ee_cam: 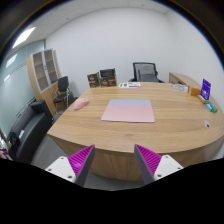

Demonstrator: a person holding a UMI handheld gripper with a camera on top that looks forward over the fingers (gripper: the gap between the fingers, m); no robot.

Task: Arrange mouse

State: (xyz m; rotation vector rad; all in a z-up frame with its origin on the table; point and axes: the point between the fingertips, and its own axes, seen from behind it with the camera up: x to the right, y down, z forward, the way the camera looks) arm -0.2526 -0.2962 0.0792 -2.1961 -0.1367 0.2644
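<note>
Item: one hand-held gripper [109, 160], jaws apart and holding nothing, raised well short of a large oval wooden table [140, 130]. On the table: a pink mat [129, 111] at the middle; a small pale object [208, 125], possibly the mouse, too small to confirm, near the right edge, well apart from the mat; a purple box [206, 89] further back. Office chairs [146, 72] beyond. Step judged: approach, nothing grasped yet. Next move calls for travelling forward and right to the small object, jaws straddling it
</note>
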